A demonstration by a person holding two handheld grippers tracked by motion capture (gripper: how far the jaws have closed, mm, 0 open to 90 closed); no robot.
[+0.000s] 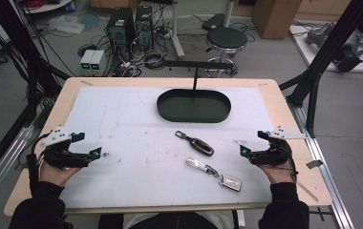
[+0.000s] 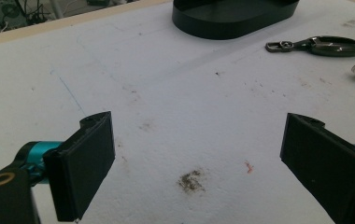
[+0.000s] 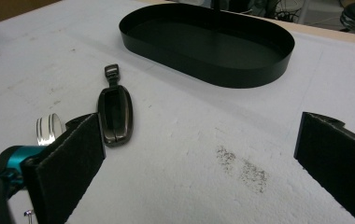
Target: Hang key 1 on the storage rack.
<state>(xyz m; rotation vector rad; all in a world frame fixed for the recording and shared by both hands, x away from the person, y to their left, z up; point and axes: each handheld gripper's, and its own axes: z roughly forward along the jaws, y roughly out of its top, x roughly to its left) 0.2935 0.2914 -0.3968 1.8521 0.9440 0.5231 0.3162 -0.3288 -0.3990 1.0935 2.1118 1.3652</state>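
R tool (image 1: 252, 150) jaws wide, empty | L tool (image 1: 90, 147) jaws wide, empty | dark key fob (image 1: 197, 144) mid counter (image 1: 81, 89), btwn tools, nearer R, not touching | silver key fob (image 1: 230, 182) near front edge, L of R tool | black oval tray (image 1: 194, 106) behind both

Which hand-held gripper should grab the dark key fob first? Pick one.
Right. The right hand-held gripper sits closer to the dark key fob, which lies just beyond its open jaws in the right gripper view. The left hand-held gripper, also open, is farther across the mat.
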